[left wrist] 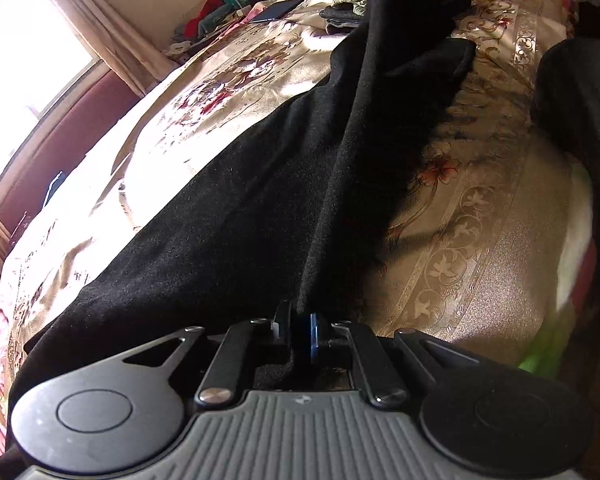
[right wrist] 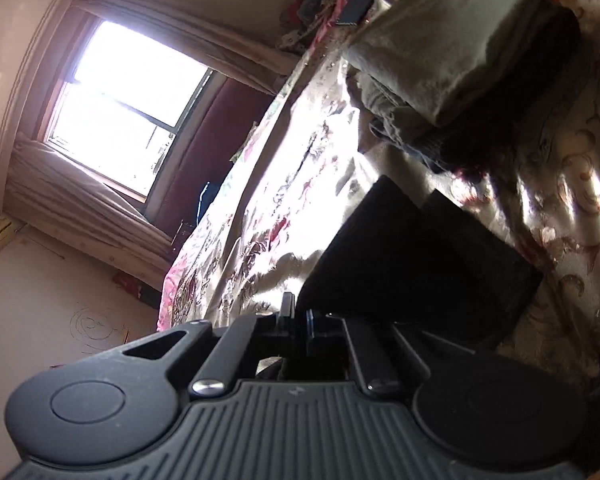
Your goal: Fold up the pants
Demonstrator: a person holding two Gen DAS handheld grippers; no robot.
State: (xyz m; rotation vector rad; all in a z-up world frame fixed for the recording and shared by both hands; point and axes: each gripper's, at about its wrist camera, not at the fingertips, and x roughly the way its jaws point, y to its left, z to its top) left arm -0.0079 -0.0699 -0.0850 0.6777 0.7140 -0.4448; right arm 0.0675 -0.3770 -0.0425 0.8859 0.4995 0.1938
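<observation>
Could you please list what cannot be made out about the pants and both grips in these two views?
- Left wrist view: the black pants run past the top edge; their far end is cut off.
- Right wrist view: the right gripper meets dark, shadowed cloth; its hold is unreadable.
- Left gripper: the jaws hide the pinched edge.

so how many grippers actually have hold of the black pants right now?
2. Left gripper is pinched on a raised fold of the black pants; right gripper is shut on an edge of them, though dark fabric makes contact hard to see.
</observation>
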